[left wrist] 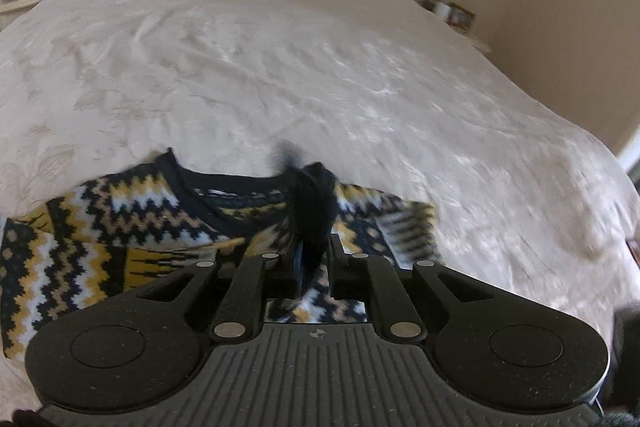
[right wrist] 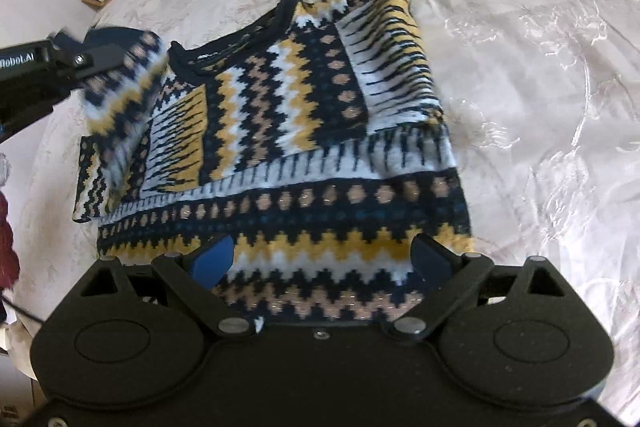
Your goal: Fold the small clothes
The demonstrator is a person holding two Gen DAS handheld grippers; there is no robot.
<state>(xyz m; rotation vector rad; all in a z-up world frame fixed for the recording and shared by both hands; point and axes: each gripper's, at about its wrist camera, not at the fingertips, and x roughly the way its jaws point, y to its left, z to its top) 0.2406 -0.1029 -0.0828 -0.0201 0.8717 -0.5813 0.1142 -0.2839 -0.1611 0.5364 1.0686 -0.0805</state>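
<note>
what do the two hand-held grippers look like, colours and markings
Both are matte black plastic with round pivot discs and silver rivets on the linkage arms. The right hand-held gripper has blue finger pads. The left hand-held gripper has a ribbed grey deck with a small crosshair mark, and white lettering along its side in the right wrist view.

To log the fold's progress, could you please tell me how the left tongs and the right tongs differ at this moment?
The left tongs are shut on the dark cuff of a sleeve; the right tongs stand open and empty. The left tongs hold that sleeve lifted off the bed; the right tongs are poised over the hem of the sweater, gripping nothing. Both point down at the same patterned sweater.
</note>
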